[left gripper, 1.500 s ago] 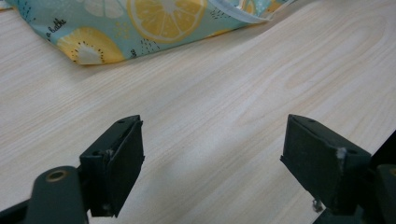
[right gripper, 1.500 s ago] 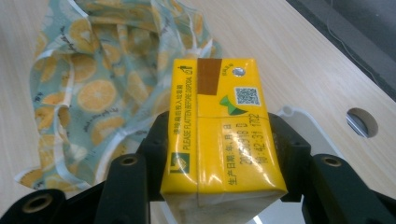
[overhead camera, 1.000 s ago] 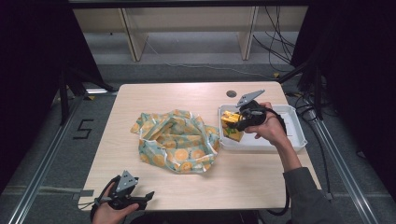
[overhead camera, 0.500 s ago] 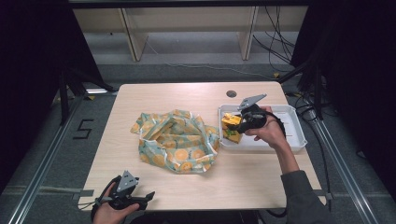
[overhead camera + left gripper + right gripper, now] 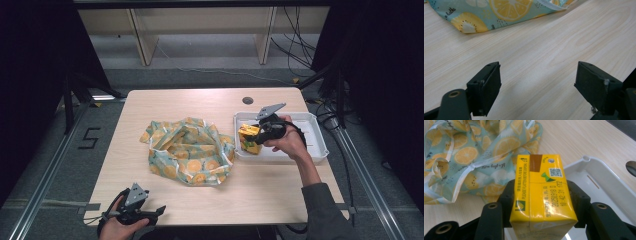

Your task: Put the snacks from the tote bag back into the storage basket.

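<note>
One yellow carton (image 5: 543, 195) sits pinched between the right tool (image 5: 264, 131)'s jaws, over the white tray (image 5: 315, 150)'s left end; the fruit-print bag (image 5: 190, 150) lies just to its left; the left tool (image 5: 142, 212) rests spread, empty, at the bench (image 5: 200, 102)'s near edge.

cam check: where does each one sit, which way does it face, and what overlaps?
High view: above the person's side, facing forward and down on table; forearms, both grippers.
Left gripper view: on left gripper, jaws open over bare wood.
Right gripper view: on right gripper, clamping yellow carton over white tray.
Shared by all views: fruit-print bag.
</note>
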Tool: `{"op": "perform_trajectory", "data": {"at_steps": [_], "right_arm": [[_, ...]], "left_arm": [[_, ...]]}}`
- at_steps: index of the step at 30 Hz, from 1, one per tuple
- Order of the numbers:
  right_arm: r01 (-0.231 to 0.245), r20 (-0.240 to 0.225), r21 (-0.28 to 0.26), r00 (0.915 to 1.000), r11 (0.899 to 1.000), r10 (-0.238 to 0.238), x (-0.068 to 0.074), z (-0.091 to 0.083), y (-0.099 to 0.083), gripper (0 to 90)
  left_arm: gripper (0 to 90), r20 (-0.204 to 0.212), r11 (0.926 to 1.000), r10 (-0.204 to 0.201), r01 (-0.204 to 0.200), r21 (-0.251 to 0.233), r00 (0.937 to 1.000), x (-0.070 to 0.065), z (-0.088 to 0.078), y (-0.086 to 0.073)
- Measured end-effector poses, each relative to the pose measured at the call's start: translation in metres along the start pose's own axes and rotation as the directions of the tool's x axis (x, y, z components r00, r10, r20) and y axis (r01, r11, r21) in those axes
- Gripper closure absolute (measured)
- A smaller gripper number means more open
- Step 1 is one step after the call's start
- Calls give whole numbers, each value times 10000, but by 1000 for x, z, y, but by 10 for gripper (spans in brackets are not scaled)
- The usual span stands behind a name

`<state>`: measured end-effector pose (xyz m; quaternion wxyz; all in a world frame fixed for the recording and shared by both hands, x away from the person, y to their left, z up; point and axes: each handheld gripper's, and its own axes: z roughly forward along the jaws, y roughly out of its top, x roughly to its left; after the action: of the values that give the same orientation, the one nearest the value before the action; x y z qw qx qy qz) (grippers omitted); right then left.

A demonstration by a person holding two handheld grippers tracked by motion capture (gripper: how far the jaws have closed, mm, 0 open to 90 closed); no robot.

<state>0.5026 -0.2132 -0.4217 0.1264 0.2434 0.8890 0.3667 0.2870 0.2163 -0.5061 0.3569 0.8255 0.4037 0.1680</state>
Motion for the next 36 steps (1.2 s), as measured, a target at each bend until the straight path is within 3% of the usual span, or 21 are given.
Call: {"op": "perform_trajectory", "data": {"at_steps": [5,10,13,17,21,23,25,33,36], "right_arm": [[-67,-213,262,9997,9996,72,0,4,-2,514],[-71,-339,139,9994,9999,76,1,8,-5,513],[19,-179,-14,9998,10000,-20,1,8,-7,512],[29,-310,13,9995,10000,-29,0,5,-11,511],[-34,-374,-122,9993,9999,29,0,4,-15,510],[142,-367,-65,9992,9999,-145,-1,3,-16,509],[-57,-426,36,9991,10000,58,-1,2,-19,508],[-150,-373,81,9992,9999,153,-4,-3,-28,506],[11,-279,7,9996,10000,-10,-3,-3,-28,504]], "left_arm": [[199,100,9999,134,-135,56,9999,0,-1,0],[199,58,9998,209,-209,38,9998,0,-2,1],[199,69,9998,194,-195,24,9998,0,-2,0],[199,71,10000,1,-1,-48,10000,-1,-1,0],[199,29,10000,33,-33,-11,10000,-1,-1,0],[199,105,9996,294,-295,40,9995,0,-2,0],[200,119,9997,241,-242,2,9996,0,-2,0],[200,165,9999,153,-152,-18,9997,-1,-1,0],[199,16,9999,107,-107,-34,9999,-1,-1,0]]}}
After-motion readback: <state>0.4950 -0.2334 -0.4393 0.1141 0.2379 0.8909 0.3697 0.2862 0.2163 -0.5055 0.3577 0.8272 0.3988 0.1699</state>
